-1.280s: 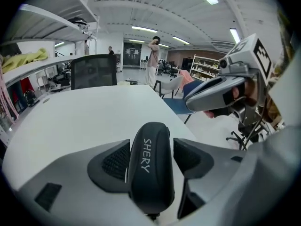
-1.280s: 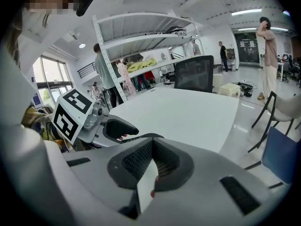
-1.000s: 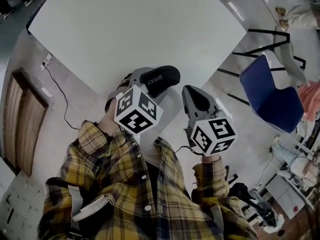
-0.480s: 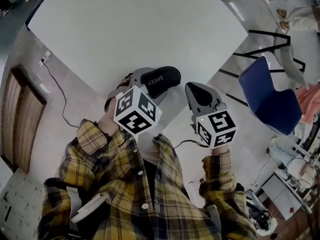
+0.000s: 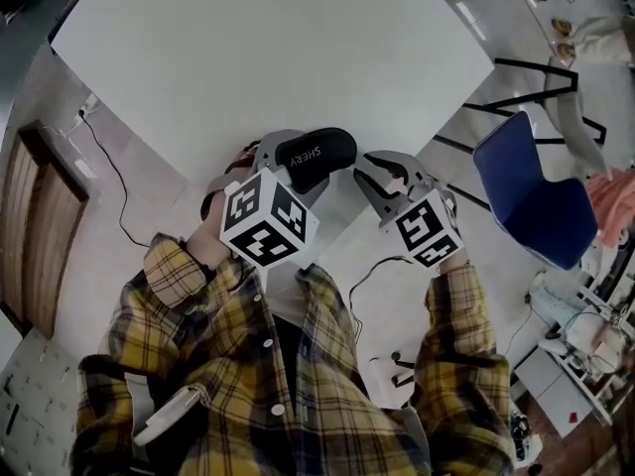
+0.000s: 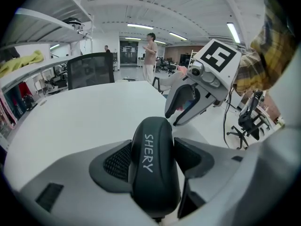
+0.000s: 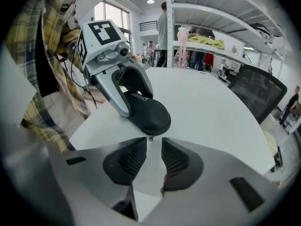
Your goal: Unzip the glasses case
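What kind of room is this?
Probably a big open office or workshop: a wide white table, a black desk chair behind it, and metal shelves under long ceiling lights.

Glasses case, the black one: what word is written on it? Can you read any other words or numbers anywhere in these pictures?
"SHERY": white letters on the black glasses case.
Marker cubes: only black-and-white square patterns, no words or numbers.
Anything else: no other text can be read; things in the room behind are too small and blurred.
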